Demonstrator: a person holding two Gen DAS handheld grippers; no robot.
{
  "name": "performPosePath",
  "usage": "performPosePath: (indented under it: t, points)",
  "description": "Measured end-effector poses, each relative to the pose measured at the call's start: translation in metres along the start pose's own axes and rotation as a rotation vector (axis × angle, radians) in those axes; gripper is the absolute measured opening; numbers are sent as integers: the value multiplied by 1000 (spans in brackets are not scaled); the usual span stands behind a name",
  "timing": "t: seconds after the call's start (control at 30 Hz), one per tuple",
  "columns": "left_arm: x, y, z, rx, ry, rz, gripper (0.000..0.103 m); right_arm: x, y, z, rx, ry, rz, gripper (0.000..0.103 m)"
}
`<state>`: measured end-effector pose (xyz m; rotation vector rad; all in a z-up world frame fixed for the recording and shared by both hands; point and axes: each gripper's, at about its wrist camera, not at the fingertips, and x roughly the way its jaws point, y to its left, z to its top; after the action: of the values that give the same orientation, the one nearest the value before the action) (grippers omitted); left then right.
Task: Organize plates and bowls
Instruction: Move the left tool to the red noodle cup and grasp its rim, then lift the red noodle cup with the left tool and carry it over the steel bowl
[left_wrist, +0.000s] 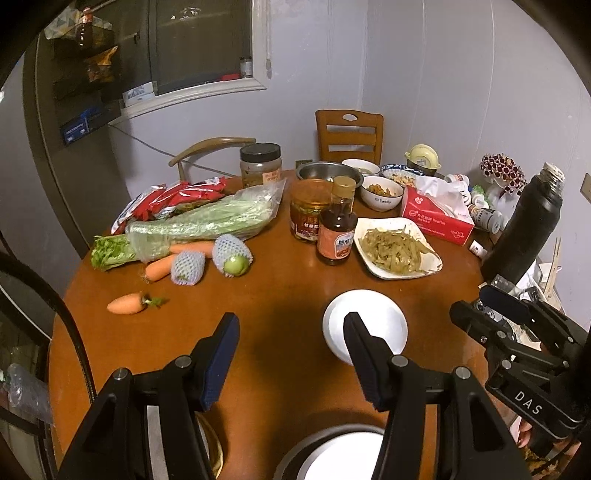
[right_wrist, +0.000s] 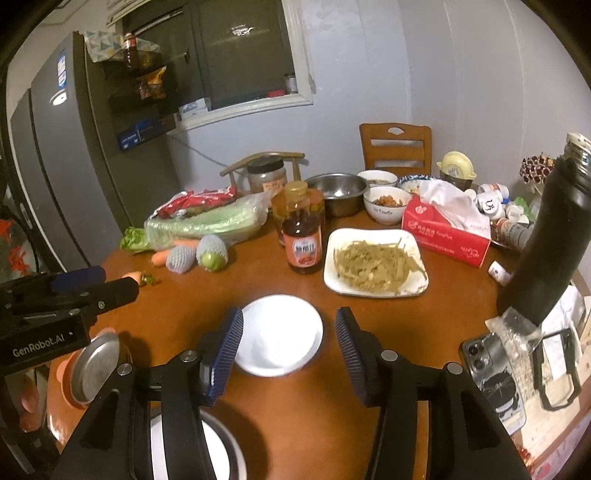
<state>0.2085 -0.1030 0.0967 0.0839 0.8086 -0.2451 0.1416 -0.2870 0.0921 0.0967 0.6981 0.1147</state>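
Both our tongs hang over the round wooden surface (left_wrist: 280, 273), and both are spread wide with nothing between the pads. The left tongs (left_wrist: 291, 354) frame bare wood, with the small white plate (left_wrist: 373, 317) just ahead; their right finger (left_wrist: 360, 350) overlaps the plate's near edge in view, though we cannot tell if it touches. From the right tongs (right_wrist: 288, 347) the same white plate (right_wrist: 280, 332) lies straight ahead between the fingers, close to the left pad. Below and close in, under the tongs, we see a white dish (left_wrist: 343, 458) with a grey rim, partly hidden by the fingers. Off the left side of the right tongs a steel lid (right_wrist: 94, 365) tilts up beside the other gripper's body. Further ahead sits a square plate of shredded food (right_wrist: 376, 264), with a sauce bottle (right_wrist: 302, 236) beside it on the left. Beyond those we have a steel bowl (right_wrist: 338, 192), a white bowl with food (right_wrist: 386, 205) and a red tissue box (right_wrist: 443, 232). Far left of the tongs lie carrots (left_wrist: 127, 304) and bagged greens (left_wrist: 207, 221). A black flask (right_wrist: 546, 236) rises at the far right.
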Motion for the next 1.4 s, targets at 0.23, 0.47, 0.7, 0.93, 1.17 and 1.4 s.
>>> performPosePath:
  t: [0.23, 0.47, 0.7, 0.93, 1.17, 1.4]
  points:
    - [46, -15, 3, 18, 70, -22, 58, 27, -16, 2, 25, 45, -20, 54]
    - [88, -26, -4, 40, 139, -29, 58, 63, -30, -13, 52, 122, -28, 54]
    - [124, -27, -15, 30, 228, -42, 58, 90, -29, -26, 49, 179, -16, 54]
    - [144, -24, -21, 7, 272, -69, 58, 108, -31, -34, 57, 222, -19, 54]
    - [161, -24, -23, 14, 311, -63, 58, 120, -30, -35, 42, 229, -11, 54]
    - [172, -24, -27, 15, 338, -74, 57, 129, -27, -37, 18, 234, -12, 47]
